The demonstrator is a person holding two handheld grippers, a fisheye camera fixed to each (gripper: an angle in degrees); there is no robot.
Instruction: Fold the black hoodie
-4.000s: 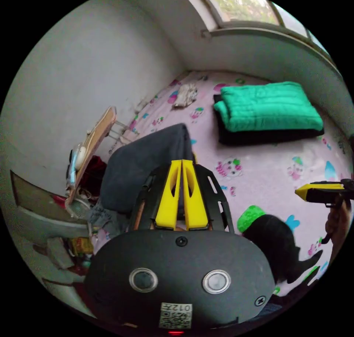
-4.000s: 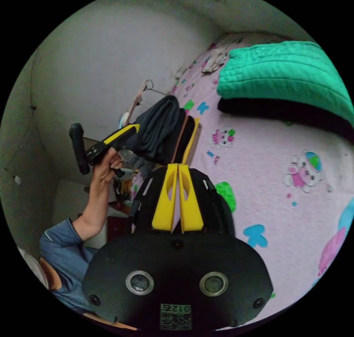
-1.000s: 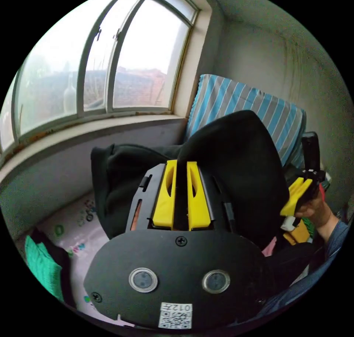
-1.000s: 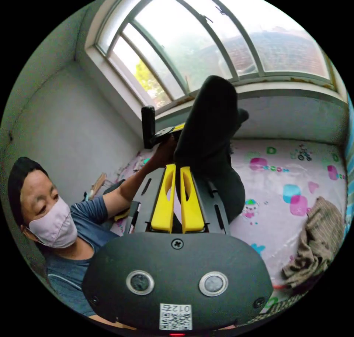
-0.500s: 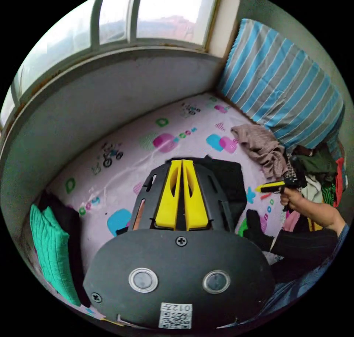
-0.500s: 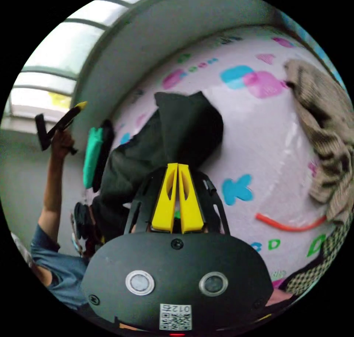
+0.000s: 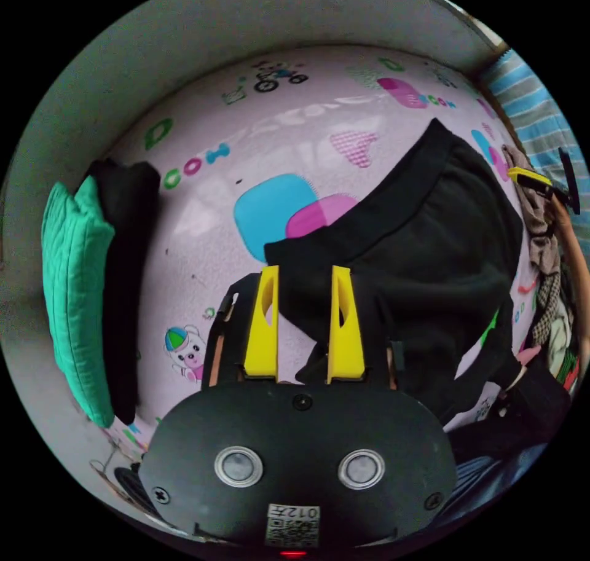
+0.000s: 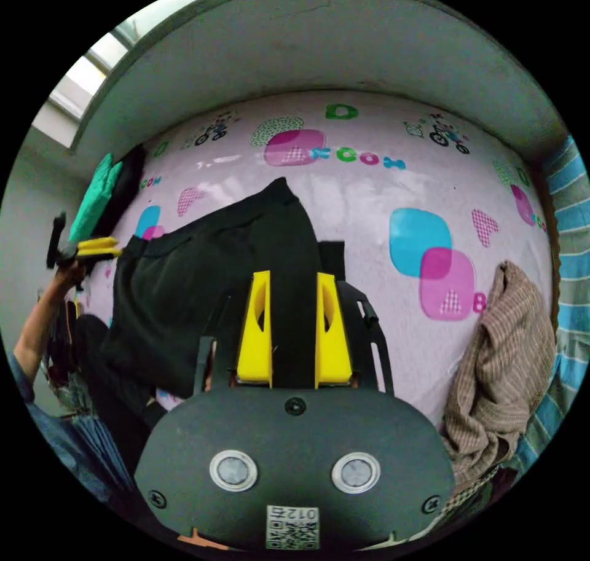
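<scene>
I see the hoodie (image 7: 430,247) spread flat on the bed (image 8: 369,204). My left gripper (image 7: 305,278) and right gripper (image 8: 294,284) hover over opposite ends of it, jaws apart, holding nothing.

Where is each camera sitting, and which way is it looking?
Left gripper view: rides on the left gripper, jaws open, looking down at the black hoodie on the pink sheet; the person's hand holds the right gripper beyond it.
Right gripper view: rides on the right gripper, jaws open, looking down at the hoodie; the left gripper shows beyond it.
Both share the hoodie, sheet and green quilt.
</scene>
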